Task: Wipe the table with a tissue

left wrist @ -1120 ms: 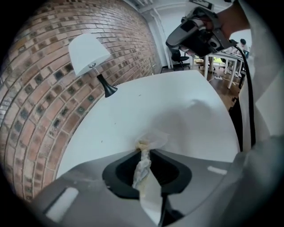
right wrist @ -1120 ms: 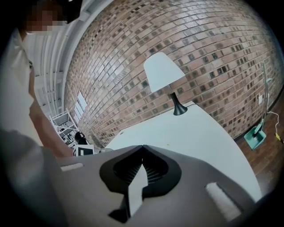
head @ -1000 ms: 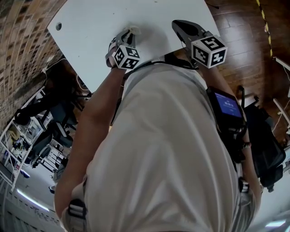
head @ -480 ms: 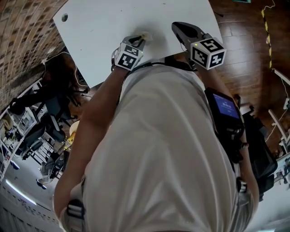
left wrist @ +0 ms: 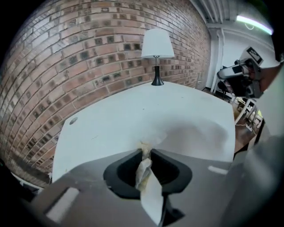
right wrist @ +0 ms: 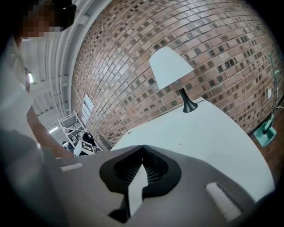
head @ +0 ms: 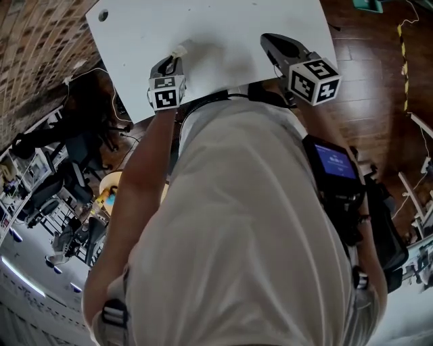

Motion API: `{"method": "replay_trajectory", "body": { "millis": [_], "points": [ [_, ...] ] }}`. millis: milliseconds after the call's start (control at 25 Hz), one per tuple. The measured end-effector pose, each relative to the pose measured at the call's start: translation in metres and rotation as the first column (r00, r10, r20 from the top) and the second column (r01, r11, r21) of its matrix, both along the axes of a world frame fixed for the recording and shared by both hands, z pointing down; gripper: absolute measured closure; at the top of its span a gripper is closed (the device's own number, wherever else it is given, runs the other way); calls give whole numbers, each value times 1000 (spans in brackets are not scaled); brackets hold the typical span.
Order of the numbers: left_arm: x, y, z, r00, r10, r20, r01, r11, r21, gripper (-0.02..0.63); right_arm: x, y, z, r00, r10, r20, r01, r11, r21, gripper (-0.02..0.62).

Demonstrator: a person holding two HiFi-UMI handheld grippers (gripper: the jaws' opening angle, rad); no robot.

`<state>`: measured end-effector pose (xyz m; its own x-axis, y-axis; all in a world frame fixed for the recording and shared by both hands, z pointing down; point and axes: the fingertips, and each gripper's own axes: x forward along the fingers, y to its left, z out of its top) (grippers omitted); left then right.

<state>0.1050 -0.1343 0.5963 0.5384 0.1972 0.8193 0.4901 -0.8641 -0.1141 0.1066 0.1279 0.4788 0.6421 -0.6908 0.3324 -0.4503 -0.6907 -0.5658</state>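
A crumpled white tissue (left wrist: 152,136) is pinched between the tips of my left gripper (left wrist: 145,150) and its free end lies on the white table (left wrist: 133,108). The jaws are opening, with the tissue still between them. In the head view the left gripper (head: 174,59) points down at the table's near edge, and the tissue (head: 180,50) shows at its tip. My right gripper (head: 267,38) hovers over the table (head: 223,27) to the right. Its jaws meet at the tips (right wrist: 142,147) with nothing between them.
A white-shaded lamp (left wrist: 157,44) on a black base stands at the table's far side against the brick wall, and also shows in the right gripper view (right wrist: 171,66). A small round hole (head: 103,15) sits near the table's left corner. Wooden floor (head: 379,61) lies to the right.
My left gripper has slid to the left along the table's near edge with the tissue and has rolled. The right gripper has stayed in place.
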Motion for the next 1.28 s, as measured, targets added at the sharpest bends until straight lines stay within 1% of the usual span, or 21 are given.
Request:
{"method": "replay_trajectory", "body": {
  "millis": [120, 200, 280, 320, 360, 440, 520, 600, 720, 760, 800, 840, 920, 1000, 1080, 1160, 1280],
  "points": [
    [16, 17, 11, 999, 38, 4, -38, 999, 5, 540, -7, 6, 0, 1000, 7, 8, -7, 1000, -9, 588],
    [25, 34, 18, 997, 72, -1, -72, 996, 43, 541, -10, 11, -2, 1000, 21, 9, -21, 1000, -11, 588],
    [28, 48, 23, 996, 83, -7, -82, 992, 94, 541, -11, 16, -5, 999, 35, 7, -35, 999, -11, 588],
    [27, 55, 23, 996, 89, -9, -87, 991, 102, 543, -12, 18, -7, 999, 40, 4, -40, 999, -12, 588],
    [24, 63, 23, 994, 107, -7, -106, 989, 98, 543, -12, 20, -8, 999, 44, 2, -44, 999, -14, 588],
    [12, 83, 23, 982, 189, 12, -189, 979, 79, 543, -13, 23, -10, 999, 51, 0, -51, 999, -17, 588],
    [-4, 103, 23, 962, 271, 47, -273, 961, 45, 543, -14, 22, -10, 999, 54, 3, -54, 998, -19, 588],
    [-22, 120, 24, 943, 322, 91, -320, 947, -29, 543, -13, 16, -9, 999, 51, 8, -51, 998, -20, 588],
    [-46, 136, 17, 913, 380, 147, -358, 921, -157, 543, -11, 0, -9, 999, 33, 13, -33, 999, -17, 588],
    [-50, 138, 13, 909, 388, 150, -360, 914, -187, 543, -10, -7, -10, 1000, 23, 14, -23, 1000, -16, 588],
    [-53, 137, 8, 911, 388, 141, -355, 911, -210, 543, -10, -13, -11, 1000, 11, 13, -11, 1000, -19, 588],
    [-54, 134, 4, 918, 377, 123, -344, 911, -225, 543, -8, -19, -12, 1000, -3, 13, 4, 1000, -27, 588],
    [-49, 120, -1, 943, 323, 85, -293, 921, -255, 543, -2, -30, -9, 999, -36, 12, 37, 998, -53, 588],
    [-38, 91, -8, 970, 236, 58, -211, 936, -282, 541, 8, -49, -9, 997, -71, 6, 72, 995, -75, 588],
    [-27, 54, -29, 989, 144, 30, -130, 953, -273, 541, 16, -79, -15, 993, -121, -14, 120, 989, -82, 588],
    [-26, 16, -42, 998, 58, 6, -55, 965, -255, 541, 17, -110, -26, 982, -186, -42, 182, 979, -91, 588],
    [-30, -20, -56, 998, -51, -25, 43, 966, -254, 541, 22, -140, -43, 961, -264, -82, 254, 960, -116, 588]
  ]
}}
